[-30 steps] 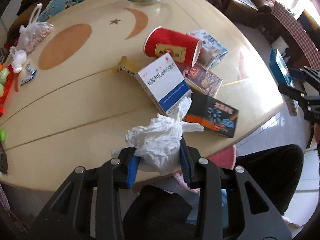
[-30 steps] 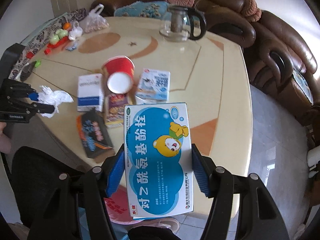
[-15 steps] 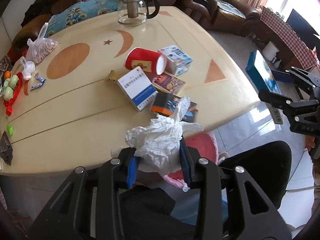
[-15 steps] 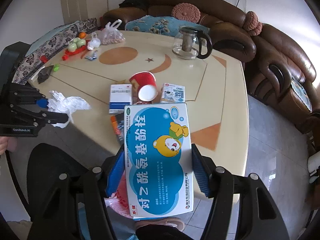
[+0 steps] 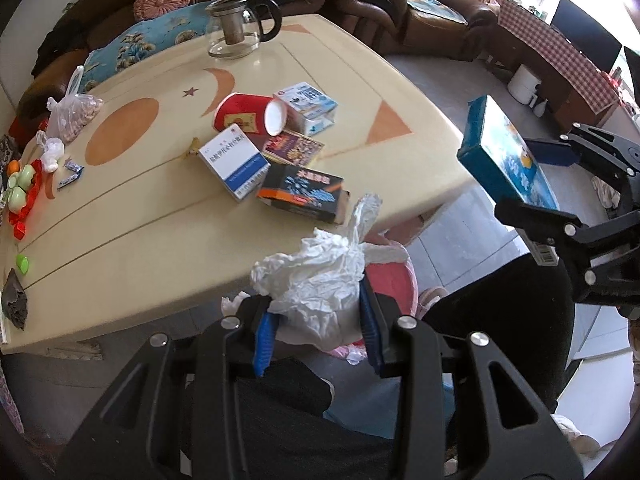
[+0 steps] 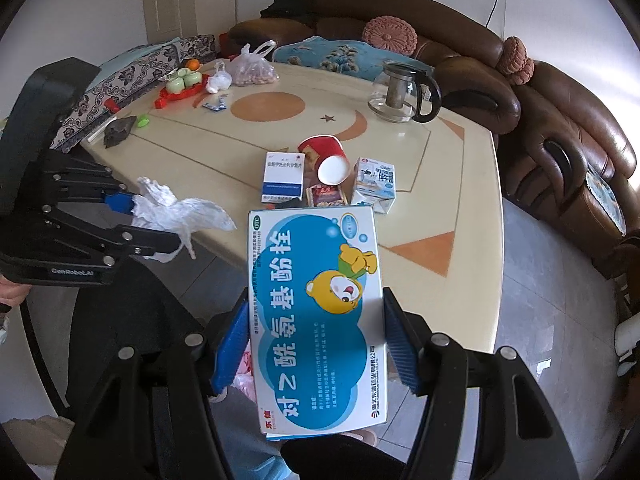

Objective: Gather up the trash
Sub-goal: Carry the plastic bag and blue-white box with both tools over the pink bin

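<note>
Holding, left gripper point(image 5: 316, 332): jaws closed part-way on a crumpled white tissue point(image 5: 320, 280), blue pads pressed to both its sides; tissue off the worktop's near edge, above a pink bin point(image 5: 394, 280).
Holding, right gripper point(image 6: 316, 344): jaws clamped on the long sides of a blue-and-white medicine box point(image 6: 316, 320) with a cartoon bear; box held in the air, off the worktop's near edge.
Below: dark chair seat point(image 5: 500, 320), grey floor.
Worktop point(image 5: 140, 220): cream, with orange circle, moon and star inlays.
Near cluster: black-and-orange box point(image 5: 304, 192), white-and-blue box point(image 5: 234, 160), small purple packet point(image 5: 294, 146).
Behind cluster: red paper cup point(image 5: 248, 118) on its side, touching a blue-white carton point(image 5: 306, 106).
Far left: bag of nuts point(image 5: 74, 114), red tray with green items point(image 5: 22, 184).
Far edge: glass teapot point(image 5: 236, 28).
Beyond: brown leather sofa point(image 6: 460, 52).
</note>
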Demonstrator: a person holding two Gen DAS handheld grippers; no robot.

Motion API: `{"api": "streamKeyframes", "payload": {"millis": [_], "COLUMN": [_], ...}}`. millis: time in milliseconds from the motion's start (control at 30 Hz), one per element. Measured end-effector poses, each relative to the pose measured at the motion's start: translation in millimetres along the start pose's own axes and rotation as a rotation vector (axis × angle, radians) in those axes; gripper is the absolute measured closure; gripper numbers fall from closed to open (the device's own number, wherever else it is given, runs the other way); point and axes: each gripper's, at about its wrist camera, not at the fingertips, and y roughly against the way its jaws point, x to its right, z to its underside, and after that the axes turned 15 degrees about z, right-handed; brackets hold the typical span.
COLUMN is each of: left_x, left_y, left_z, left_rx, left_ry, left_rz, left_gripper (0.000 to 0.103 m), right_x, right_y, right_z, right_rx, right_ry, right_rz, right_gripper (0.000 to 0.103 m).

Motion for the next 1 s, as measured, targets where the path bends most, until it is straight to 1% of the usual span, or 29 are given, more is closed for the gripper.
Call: {"api": "streamKeyframes", "payload": {"millis": [200, 300, 567, 733, 800, 1000], "left_x": [10.9, 13.0, 14.2, 15.4, 17.8, 21.2], "left_y": [-8.6, -15.5, -41.1, -57.4, -63.2, -81.5], "left_z": [11.3, 18.1, 34.1, 41.5, 44.2, 49.1], "left_rx": [-0.008, -0.011, -0.036, -0.055, -0.06, -0.081], "left_ry": [-0.004, 0.009, 0.034, 0.038, 0.029, 0.023], "left_rz": [-0.002, 0.015, 0.049, 0.043, 0.03, 0.03], "left_gripper": [0.067, 0.067, 0.067, 0.067, 0.067, 0.067], "right_x": [-9.9, -13.3, -22.8, -23.5, -23.9, -26.4], "right_y": [5.6, 3.2, -13.6, -26.3, -31.4, -48.0], "right_z": [11.8, 17.8, 36.8, 46.3, 50.0, 61.7], "right_rx": [-0.009, -0.018, -0.062, -0.085, -0.091, -0.118], "right_ry": [0.011, 0.011, -0.005, -0.023, -0.027, -0.04], "right_rz": [-0.005, -0.013, -0.043, -0.053, -0.051, -0.057], "right_gripper": [0.043, 0.043, 0.043, 0.043, 0.043, 0.043]}}
